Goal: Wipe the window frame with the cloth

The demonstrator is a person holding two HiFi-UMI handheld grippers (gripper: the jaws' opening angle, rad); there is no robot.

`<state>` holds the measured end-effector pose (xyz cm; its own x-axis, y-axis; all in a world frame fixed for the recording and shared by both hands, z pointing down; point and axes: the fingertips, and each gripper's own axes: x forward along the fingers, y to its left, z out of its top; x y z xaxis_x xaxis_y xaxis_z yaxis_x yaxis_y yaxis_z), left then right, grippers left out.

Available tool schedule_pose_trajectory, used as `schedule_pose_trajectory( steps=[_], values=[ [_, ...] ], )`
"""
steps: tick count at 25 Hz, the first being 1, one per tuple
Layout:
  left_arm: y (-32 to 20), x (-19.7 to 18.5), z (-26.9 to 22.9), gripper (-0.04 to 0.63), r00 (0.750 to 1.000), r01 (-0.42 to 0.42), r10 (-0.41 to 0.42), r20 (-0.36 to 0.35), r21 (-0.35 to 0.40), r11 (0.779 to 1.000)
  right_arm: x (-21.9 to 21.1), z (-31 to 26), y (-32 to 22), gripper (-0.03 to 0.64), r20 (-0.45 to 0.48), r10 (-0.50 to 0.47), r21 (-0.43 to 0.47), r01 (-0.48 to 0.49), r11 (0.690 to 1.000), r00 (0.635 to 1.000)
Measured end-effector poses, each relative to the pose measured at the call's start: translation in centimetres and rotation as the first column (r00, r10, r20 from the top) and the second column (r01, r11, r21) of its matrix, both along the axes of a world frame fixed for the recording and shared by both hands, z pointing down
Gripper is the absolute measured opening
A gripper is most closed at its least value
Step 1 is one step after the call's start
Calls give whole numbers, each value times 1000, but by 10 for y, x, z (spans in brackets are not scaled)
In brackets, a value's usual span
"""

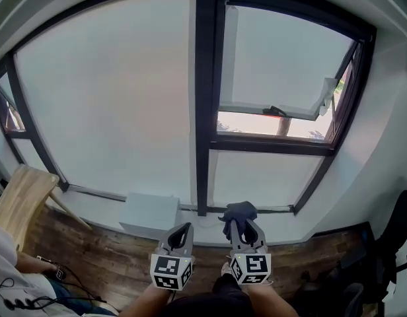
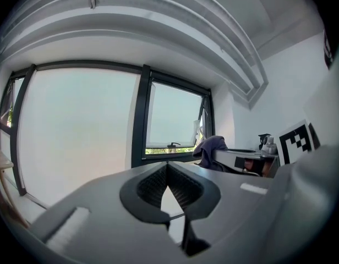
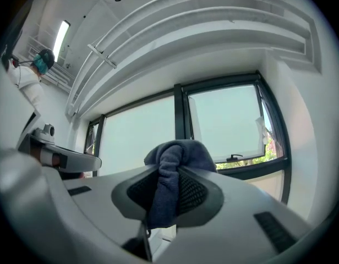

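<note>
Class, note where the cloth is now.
Head view, low centre: the cloth is clamped in the right tool, beside the left tool, below the window frame.

1. Wooden plank floor [image 1: 111, 256], dark brown, running along the wall.
2. White box [image 1: 149, 214], low, standing on the floor against the wall.
3. Pale wooden furniture piece [image 1: 22, 200], tilted, at far left.
4. Seated person, white sleeve [image 1: 2, 249], lower left corner; black cables [image 1: 32, 297] across the lap.
5. Black office chair [image 1: 395, 243], far right.
6. White ceiling rails [image 2: 158, 21], curved overhead.
7. Ceiling light strip [image 3: 62, 34], lit.
</note>
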<state>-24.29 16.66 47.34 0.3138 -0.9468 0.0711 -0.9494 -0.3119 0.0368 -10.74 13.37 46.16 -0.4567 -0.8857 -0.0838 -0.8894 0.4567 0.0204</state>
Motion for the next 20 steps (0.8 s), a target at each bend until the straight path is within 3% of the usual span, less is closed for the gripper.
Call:
schedule_pose_trajectory(
  steps=[20],
  values=[
    [-277, 73, 36, 8, 999, 47, -51, -15, -211, 976, 55, 41, -276, 80, -30, -101, -202, 93, 975, 994]
  ],
)
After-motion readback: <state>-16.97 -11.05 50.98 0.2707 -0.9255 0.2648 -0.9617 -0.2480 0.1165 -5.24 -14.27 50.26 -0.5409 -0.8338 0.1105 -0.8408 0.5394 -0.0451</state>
